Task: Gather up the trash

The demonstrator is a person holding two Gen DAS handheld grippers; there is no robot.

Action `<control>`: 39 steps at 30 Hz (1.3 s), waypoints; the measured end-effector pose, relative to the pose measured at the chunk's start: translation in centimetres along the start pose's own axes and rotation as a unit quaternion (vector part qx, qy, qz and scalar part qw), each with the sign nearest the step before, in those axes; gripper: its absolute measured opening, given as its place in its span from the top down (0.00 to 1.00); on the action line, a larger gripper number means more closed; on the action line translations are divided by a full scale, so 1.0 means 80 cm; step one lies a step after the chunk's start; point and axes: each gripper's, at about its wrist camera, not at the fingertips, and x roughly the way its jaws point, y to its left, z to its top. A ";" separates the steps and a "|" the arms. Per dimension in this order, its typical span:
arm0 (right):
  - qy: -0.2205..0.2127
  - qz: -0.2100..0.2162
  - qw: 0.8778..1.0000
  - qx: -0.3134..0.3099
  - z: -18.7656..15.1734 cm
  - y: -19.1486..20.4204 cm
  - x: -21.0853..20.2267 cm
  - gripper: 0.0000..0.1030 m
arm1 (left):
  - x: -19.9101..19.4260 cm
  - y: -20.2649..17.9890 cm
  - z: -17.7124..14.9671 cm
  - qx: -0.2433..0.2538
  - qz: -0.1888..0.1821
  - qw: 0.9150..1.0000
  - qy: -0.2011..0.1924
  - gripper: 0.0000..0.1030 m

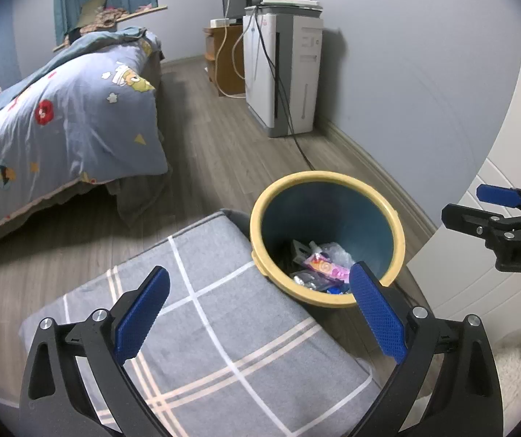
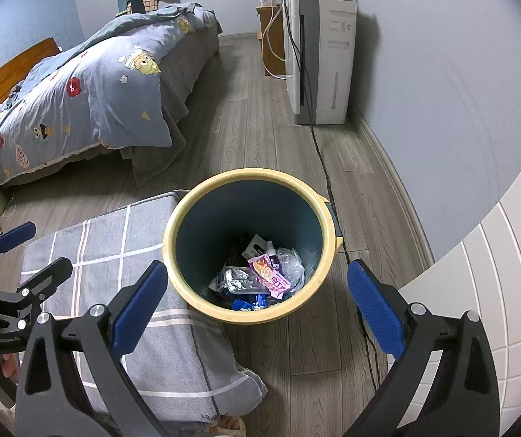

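Right wrist view: your right hand-held gripper [image 2: 256,293] hangs wide open and empty above the yellow-rimmed blue plastic bin [image 2: 327,225].
Trash: crumpled wrappers [image 2: 265,273] lie at the bin's bottom.
Left hand-held gripper [image 1: 258,306]: spread wide, holding nothing.
Risk: lowering carelessly, you could knock the rim and tip the bin onto the floor.

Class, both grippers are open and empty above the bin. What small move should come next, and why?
Probably lift both grippers away from the trash bin and turn to search for more litter. The left gripper and right gripper are open and hold nothing, wrappers already lie in the bin, and no loose trash shows on the wooden floor nearby.
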 end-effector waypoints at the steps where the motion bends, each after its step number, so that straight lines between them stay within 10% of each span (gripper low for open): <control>1: 0.000 0.000 1.000 0.000 0.000 -0.001 0.000 0.06 | 0.000 0.000 0.000 0.000 -0.001 1.000 0.000 0.05; 39: 0.008 -0.002 1.000 0.001 0.003 -0.008 0.005 0.06 | 0.004 0.005 -0.005 0.007 -0.005 1.000 0.006 0.05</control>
